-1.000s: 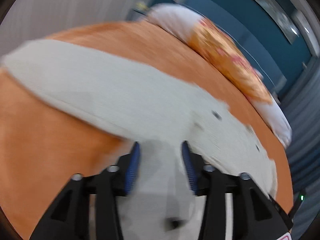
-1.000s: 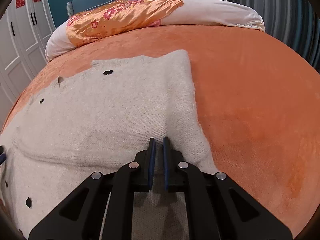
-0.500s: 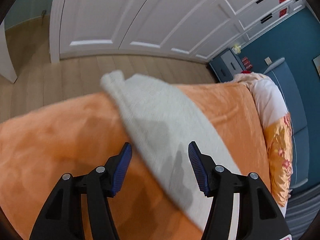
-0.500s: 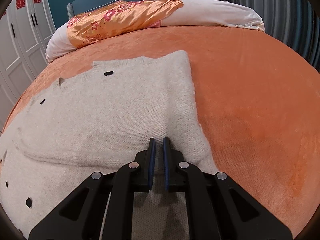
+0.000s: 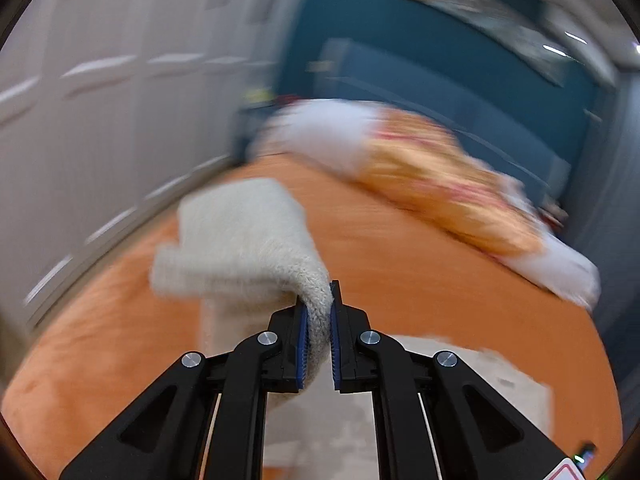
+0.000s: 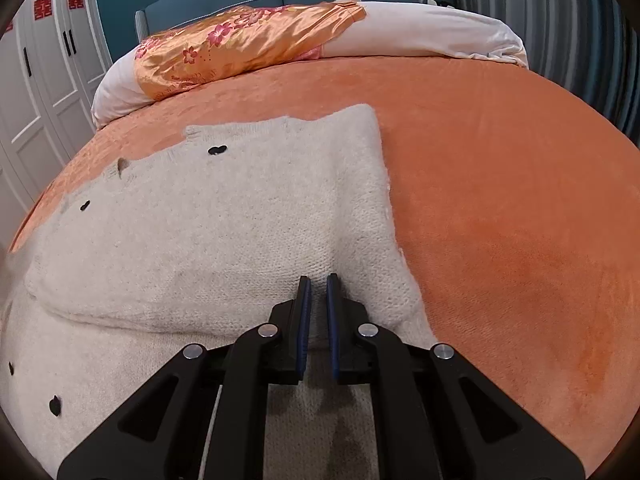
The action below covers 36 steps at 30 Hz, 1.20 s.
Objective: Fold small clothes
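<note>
Pinching cream sweater (image 5: 248, 240) in both grippers; orange bedspread (image 6: 500, 200) around, pillow (image 6: 248, 48) beyond

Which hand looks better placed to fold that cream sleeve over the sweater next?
Left, probably. The left gripper has just closed on the sleeve and holds it above the orange bedspread. The right gripper is shut on the sweater body.

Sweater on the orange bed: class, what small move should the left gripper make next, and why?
Probably carry the pinched sleeve across onto the sweater. The left gripper, jaws just closed, holds it lifted; the right gripper pins the body.
</note>
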Available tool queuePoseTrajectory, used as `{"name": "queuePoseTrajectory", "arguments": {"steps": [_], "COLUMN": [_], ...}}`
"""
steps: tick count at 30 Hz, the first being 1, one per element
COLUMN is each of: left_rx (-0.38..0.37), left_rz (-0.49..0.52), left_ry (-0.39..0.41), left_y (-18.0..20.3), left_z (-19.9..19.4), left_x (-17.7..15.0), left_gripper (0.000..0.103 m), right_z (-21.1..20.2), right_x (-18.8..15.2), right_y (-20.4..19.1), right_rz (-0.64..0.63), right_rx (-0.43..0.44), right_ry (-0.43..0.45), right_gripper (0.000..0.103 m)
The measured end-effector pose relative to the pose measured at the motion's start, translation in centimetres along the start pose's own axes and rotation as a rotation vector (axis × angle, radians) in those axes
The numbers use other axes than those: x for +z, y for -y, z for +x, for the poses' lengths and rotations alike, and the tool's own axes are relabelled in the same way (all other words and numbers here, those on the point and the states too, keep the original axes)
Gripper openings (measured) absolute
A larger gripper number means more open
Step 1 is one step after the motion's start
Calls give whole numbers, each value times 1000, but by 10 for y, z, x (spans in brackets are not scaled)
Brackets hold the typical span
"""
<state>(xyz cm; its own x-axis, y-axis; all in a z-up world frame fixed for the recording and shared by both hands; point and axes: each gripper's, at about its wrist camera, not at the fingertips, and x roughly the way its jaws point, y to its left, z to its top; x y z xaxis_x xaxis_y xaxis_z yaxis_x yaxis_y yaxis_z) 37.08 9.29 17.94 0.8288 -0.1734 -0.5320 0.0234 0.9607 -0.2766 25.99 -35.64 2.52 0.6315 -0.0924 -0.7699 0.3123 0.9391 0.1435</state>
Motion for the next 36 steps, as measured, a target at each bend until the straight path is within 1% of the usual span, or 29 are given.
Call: {"name": "queuePoseTrajectory", "arguments": {"steps": [2,3,4,5,6,7,8,9,11,12,13,14,15,16,17,18,20,23,25,27,28,30,33,36], "left_rx": [-109,-161,-191,-212,-216,-211,-198,-177,-117,-93,-77,-67,-63,-52,-29,-18,21,87,121,160,170,188,179,162], "left_rz": [84,122,148,184,205,223,235,250,289,298,297,278,263,250,239,238,234,212,184,118,90,-12,-139,-227], "left_ry": [-16,-45,-72,-112,-156,-218,-274,-322,-368,-371,-370,-363,-352,-337,-321,-312,-302,-295,-297,-304,-307,-318,-324,-319], "left_y": [79,117,142,175,200,222,236,248,260,262,259,253,248,244,231,229,203,168,143,109,99,65,30,4], "left_z": [4,10,15,25,37,50,62,73,85,86,85,81,75,72,67,56,45,20,10,4,2,-2,-10,-14], "left_x": [-18,-34,-49,-72,-96,-122,-146,-169,-205,-214,-219,-222,-222,-220,-216,-216,-209,-204,-202,-200,-201,-203,-206,-207], "left_gripper": [6,6,7,8,10,14,19,19,20,26,31,40,47,50,54,56,57,62,62,63,63,63,63,63], "right_z": [-1,-1,-1,-1,-1,-1,-1,-1,-1,-1,-1,0,0,0,0,1,1,1,1,1,1,1,1,1], "right_x": [0,1,1,1,1,0,0,0,-1,-1,-1,-2,-1,-1,0,0,2,2,2,1,1,1,1,1], "right_y": [3,5,9,12,14,18,21,25,31,34,38,41,42,41,41,40,38,37,37,37,36,37,37,35], "right_rz": [16,25,43,61,71,91,106,127,160,178,199,214,220,223,221,219,214,215,214,214,214,214,215,210], "right_rx": [19,32,52,74,86,112,131,159,201,223,248,266,273,276,275,271,265,267,265,264,264,263,264,256], "right_ry": [2,3,3,3,3,3,3,4,5,6,7,7,7,8,8,8,8,9,8,8,8,9,8,6], "right_gripper": [6,6,6,6,6,6,7,7,7,7,7,7,7,7,7,7,7,7,7,7,7,7,7,7]}}
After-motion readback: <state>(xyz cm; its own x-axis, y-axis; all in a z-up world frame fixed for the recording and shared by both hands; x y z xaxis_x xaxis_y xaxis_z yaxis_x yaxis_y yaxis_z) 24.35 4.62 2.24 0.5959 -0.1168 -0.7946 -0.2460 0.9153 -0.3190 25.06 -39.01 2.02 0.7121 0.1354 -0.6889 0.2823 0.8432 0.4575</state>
